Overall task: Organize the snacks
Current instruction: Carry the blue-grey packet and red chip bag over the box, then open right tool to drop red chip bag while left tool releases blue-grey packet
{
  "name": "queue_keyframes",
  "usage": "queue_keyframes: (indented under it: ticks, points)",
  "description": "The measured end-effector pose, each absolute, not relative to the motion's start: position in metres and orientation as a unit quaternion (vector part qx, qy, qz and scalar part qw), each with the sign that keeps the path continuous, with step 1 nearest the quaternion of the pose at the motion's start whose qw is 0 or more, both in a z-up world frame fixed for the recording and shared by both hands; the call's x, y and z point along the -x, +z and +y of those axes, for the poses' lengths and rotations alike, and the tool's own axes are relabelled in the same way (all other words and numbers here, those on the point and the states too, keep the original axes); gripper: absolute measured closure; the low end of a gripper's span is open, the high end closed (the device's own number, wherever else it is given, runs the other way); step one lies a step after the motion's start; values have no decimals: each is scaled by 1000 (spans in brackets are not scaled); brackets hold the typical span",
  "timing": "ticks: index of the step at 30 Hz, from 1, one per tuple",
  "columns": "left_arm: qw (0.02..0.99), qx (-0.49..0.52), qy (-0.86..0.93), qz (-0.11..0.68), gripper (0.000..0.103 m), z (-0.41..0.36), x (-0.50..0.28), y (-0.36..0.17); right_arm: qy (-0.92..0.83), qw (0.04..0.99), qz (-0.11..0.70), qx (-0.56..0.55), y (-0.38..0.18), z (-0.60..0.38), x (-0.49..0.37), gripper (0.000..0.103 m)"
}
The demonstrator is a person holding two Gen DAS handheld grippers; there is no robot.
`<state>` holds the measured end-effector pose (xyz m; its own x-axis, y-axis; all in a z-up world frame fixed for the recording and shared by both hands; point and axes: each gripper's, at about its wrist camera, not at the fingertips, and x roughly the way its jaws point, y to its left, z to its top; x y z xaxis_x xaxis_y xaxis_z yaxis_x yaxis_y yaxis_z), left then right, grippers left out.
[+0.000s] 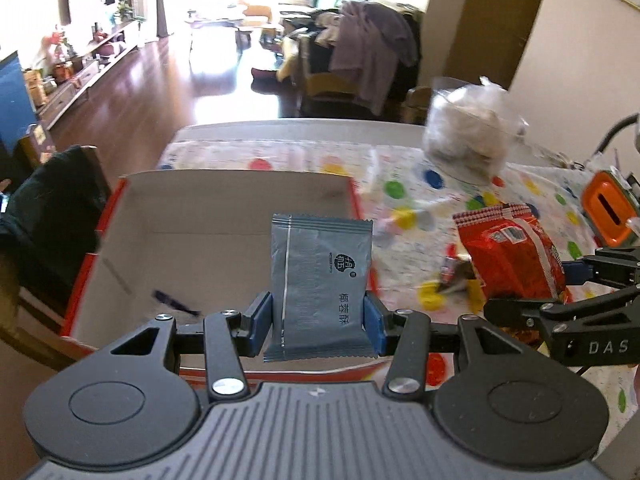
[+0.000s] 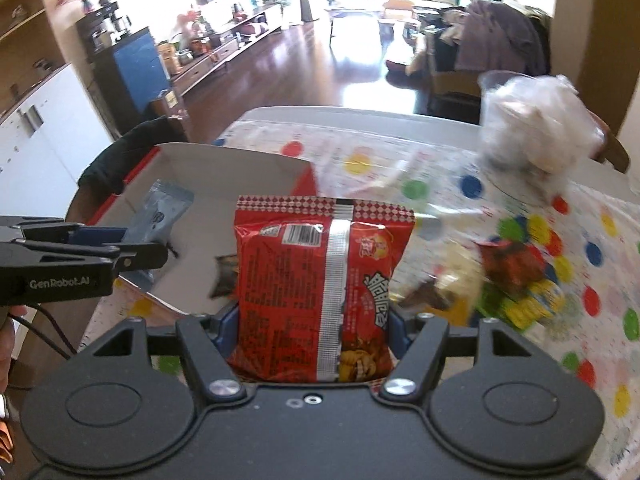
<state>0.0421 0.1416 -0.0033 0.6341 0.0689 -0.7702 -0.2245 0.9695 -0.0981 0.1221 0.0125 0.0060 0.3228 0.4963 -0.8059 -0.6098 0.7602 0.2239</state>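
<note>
My left gripper is shut on a grey-blue snack packet, held upright above the open cardboard box with red outer sides. In the right wrist view the same packet and the left gripper hang over the box. My right gripper is shut on a red snack bag, held upright beside the box's right wall. From the left wrist view, the red bag and the right gripper are at the right. A dark wrapper lies inside the box.
Several small snacks lie loose on the polka-dot tablecloth right of the box. A clear plastic bag with pale contents stands at the far right. An orange and grey container sits at the table's right edge. A dark garment on a chair is left of the box.
</note>
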Motion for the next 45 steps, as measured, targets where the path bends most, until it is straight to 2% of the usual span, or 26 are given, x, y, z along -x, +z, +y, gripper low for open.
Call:
queue_keyframes:
  ticks: [10,23,32,45]
  points:
    - [888,90,132,432,56,214,-39,-15,351,802,475,91,-4,97,-122,35]
    - [861,55,154,481,56,282,-58,-49,356,772,509,136,-50,188,-132,35]
    - [845,17,106,524,56,281,-86,-77,341,751,540,164,-82,214,-143,35]
    - [822,-34,83,562,55,266,-95,-105,341,744,540,197,-92,228,-133,32]
